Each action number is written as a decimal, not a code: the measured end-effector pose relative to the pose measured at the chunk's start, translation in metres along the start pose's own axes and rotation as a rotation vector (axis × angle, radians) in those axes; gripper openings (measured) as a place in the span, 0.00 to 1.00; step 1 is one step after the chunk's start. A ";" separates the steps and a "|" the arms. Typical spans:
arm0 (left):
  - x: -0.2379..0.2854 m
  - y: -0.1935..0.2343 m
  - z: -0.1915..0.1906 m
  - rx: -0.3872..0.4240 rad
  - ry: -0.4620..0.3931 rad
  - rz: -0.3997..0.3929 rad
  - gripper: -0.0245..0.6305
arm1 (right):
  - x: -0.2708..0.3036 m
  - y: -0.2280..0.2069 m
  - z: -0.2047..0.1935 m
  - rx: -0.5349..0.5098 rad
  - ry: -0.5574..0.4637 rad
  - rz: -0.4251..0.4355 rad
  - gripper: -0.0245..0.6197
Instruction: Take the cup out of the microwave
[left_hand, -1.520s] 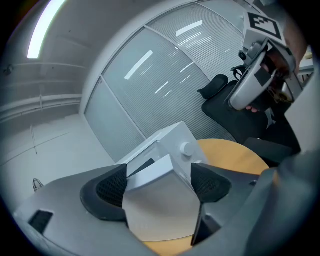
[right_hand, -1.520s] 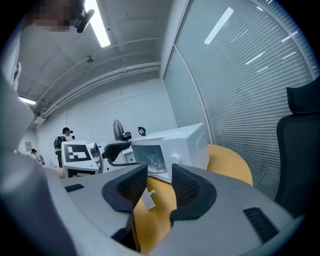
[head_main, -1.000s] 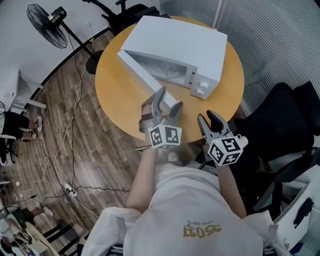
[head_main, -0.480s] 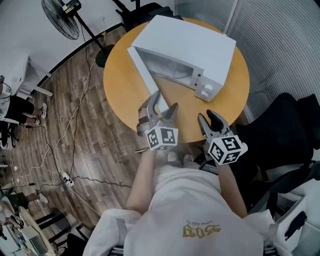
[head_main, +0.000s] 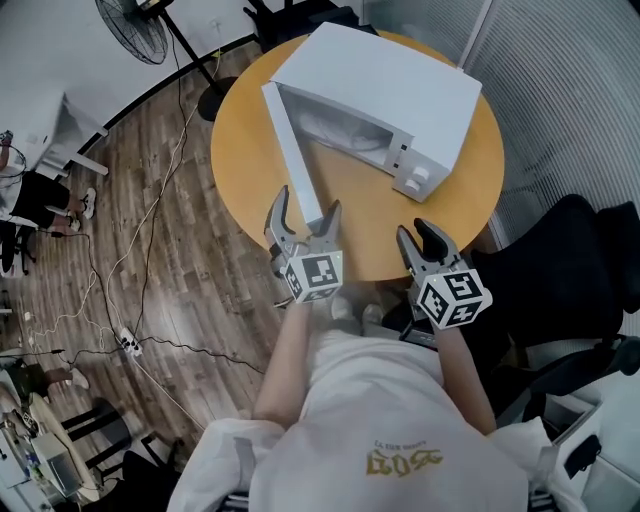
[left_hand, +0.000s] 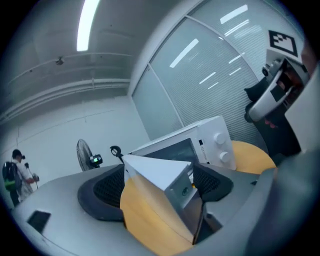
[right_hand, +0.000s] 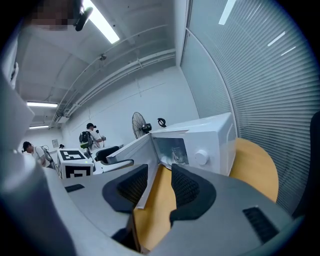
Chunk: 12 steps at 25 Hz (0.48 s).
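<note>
The clear glass cup (right_hand: 176, 155) is honestly hard to spot. Only the right gripper view catches it, as a faint see-through shape inside the cavity of the white box microwave (head_main: 390, 85). It's too small and washed out to say much more. From the head view the microwave's top covers most of the cavity, so there's just a pale smudge in there. In the left gripper view the white microwave door (head_main: 291, 150), swung wide open, shows end-on and blocks the inside, so no cup at all. The near edge of the round yellow wooden bench (head_main: 240, 180) is partly hidden behind the 2 claws.

The left claw (head_main: 306, 207) has its jaws wide apart, they've just been opening, and the pads press on nothing. It sits right at the free end of the door. That end lines up in the gap between the jaws, but I can't tell whether it actually reaches in between them.

The right claw (head_main: 416, 236) has its jaws partly apart with nothing between them, hanging over the near rim of the bench.

The cup is inside the microwave, well apart from both claws, on the far side of the bench from them.
</note>
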<state>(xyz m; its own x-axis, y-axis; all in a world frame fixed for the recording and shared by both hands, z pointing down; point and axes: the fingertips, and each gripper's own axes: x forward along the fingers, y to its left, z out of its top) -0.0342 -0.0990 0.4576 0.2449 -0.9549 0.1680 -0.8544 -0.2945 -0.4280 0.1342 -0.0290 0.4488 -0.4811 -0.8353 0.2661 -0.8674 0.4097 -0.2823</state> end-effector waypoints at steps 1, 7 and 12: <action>0.000 0.002 -0.004 -0.045 0.015 0.004 0.69 | 0.000 0.000 0.000 -0.001 0.002 0.002 0.26; -0.003 0.014 -0.023 -0.194 0.091 0.018 0.60 | 0.006 0.004 -0.002 -0.005 0.010 0.037 0.26; -0.007 0.024 -0.029 -0.280 0.116 0.030 0.57 | 0.011 0.005 0.001 -0.005 0.002 0.053 0.26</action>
<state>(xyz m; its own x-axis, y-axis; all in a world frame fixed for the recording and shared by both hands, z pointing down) -0.0697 -0.0987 0.4724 0.1776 -0.9473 0.2668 -0.9574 -0.2290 -0.1759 0.1249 -0.0362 0.4497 -0.5268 -0.8115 0.2528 -0.8413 0.4554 -0.2912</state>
